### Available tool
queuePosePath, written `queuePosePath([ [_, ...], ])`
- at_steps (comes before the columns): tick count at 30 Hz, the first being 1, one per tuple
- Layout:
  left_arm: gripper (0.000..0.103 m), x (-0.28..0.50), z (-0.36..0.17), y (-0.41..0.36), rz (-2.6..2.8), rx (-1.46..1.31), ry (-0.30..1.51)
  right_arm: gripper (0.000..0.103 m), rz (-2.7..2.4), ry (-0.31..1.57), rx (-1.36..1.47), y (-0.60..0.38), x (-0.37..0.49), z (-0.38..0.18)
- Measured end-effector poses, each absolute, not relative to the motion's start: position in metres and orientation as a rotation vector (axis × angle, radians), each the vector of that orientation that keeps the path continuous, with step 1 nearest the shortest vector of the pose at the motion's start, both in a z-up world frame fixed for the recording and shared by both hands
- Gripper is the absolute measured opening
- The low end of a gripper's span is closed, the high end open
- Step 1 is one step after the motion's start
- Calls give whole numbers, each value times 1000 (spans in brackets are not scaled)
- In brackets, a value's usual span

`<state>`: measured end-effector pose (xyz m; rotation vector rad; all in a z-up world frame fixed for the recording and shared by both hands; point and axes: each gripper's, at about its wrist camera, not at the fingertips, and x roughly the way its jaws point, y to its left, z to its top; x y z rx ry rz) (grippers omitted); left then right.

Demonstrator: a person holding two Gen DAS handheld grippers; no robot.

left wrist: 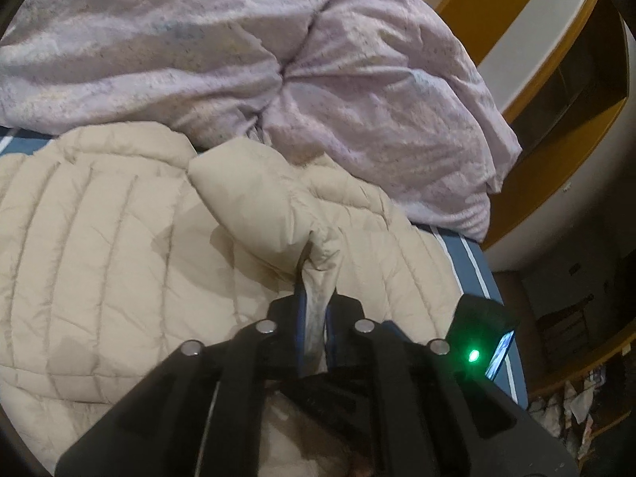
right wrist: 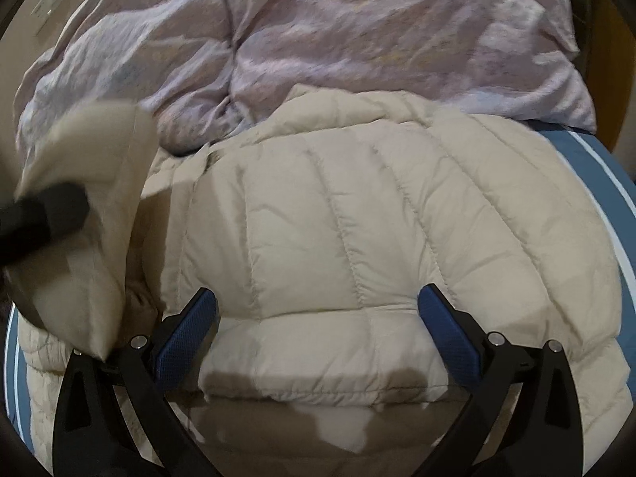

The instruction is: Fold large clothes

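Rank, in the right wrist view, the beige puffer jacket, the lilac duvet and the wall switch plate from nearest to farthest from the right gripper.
1. Beige puffer jacket, directly under the open right gripper.
2. Lilac duvet, bunched beyond the jacket.
3. Wall switch plate, far upper left.

The left gripper [left wrist: 316, 306] is built of black linkage arms pinned with round silver screws, and blue pads line its jaws. At 3 o'clock a black box with a green light [left wrist: 473, 355] is mounted. The right gripper [right wrist: 318, 318] has the same black arms, silver screws and textured blue pads [right wrist: 187, 334].
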<state>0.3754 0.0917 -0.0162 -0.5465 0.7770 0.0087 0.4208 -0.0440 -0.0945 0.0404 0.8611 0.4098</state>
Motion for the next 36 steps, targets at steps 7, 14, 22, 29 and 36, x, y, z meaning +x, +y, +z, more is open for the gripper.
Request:
queuePosePath([
  [7, 50, 353, 0, 90, -14, -468, 741, 102, 308, 805, 104, -68, 424, -87],
  [14, 52, 340, -9, 106, 70, -441, 760, 94, 338, 766, 149, -75, 422, -77],
  [22, 52, 339, -42, 142, 209, -461, 811, 76, 452, 695, 224, -79, 415, -65],
  [29, 52, 343, -83, 146, 209, -491, 892, 61, 639, 648, 203, -60, 401, -58],
  [36, 52, 342, -88, 132, 194, -428, 884, 57, 749, 607, 206, -52, 393, -51],
])
